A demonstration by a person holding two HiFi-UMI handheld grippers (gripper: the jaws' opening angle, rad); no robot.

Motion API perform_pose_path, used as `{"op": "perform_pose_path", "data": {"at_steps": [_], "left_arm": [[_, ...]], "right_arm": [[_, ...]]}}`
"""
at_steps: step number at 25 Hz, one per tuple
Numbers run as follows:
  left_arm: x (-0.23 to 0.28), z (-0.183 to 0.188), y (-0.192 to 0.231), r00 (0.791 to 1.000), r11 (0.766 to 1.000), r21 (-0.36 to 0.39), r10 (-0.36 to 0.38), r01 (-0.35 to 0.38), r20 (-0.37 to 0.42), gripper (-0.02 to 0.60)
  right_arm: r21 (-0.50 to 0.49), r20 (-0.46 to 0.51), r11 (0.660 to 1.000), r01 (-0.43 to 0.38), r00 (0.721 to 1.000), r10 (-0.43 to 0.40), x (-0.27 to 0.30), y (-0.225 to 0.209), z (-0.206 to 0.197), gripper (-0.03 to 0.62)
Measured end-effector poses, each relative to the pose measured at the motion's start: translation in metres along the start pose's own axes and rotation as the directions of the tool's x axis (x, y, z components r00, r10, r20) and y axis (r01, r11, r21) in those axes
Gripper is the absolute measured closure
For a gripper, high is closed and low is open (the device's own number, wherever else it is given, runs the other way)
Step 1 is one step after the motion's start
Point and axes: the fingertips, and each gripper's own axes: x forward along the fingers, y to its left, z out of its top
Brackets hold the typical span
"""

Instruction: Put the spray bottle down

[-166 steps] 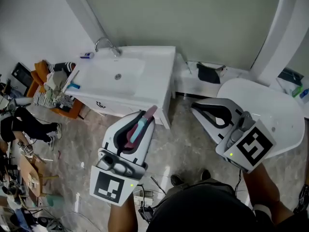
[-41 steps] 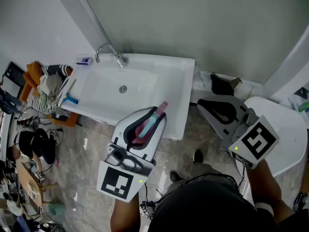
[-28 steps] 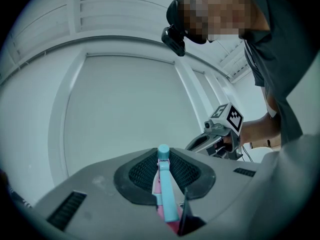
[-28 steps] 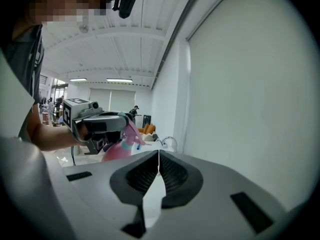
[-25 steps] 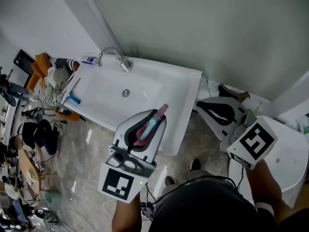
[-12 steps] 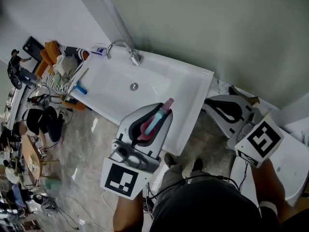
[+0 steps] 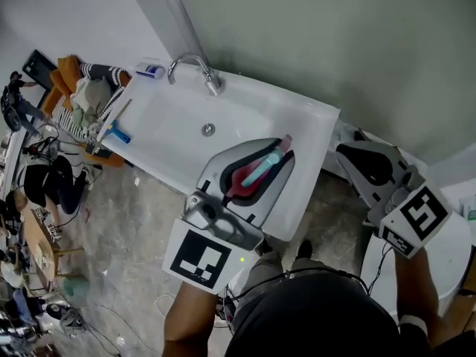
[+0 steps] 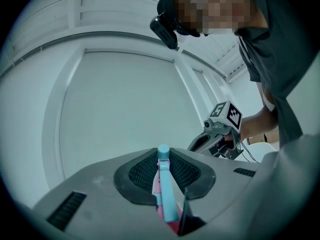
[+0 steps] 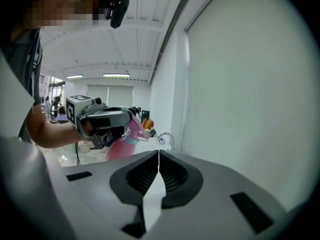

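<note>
Left gripper (image 7: 281, 146) jaws pinching the pink spray bottle (image 7: 239, 178), up over the sink's (image 7: 312, 114) near right corner, right gripper (image 9: 159, 156) jaws pressed together, off beyond the sink's right edge

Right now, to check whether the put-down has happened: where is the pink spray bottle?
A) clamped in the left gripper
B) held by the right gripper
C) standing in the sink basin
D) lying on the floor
A: the spray bottle is clamped in the left gripper and is not yet set down, while the right gripper has its jaws shut with nothing between them.
</note>
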Motion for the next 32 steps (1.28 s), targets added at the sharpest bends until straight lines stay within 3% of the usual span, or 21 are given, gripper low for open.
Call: {"op": "perform_pose_path", "data": {"at_steps": [18,32], "left_arm": [[-0.013,-0.021,0.053,0.991,0.994,-0.005,-0.106,0.107,0.079,0.517],[0.032,-0.040,0.071,0.993,0.994,-0.030,-0.105,0.106,0.044,0.517]], "right_arm": [[0.003,-0.079,0.994,0.107,0.991,-0.106,0.046,0.015,0.002,0.585],[0.045,-0.060,0.996,0.077,0.995,-0.074,0.072,-0.028,-0.010,0.585]]}}
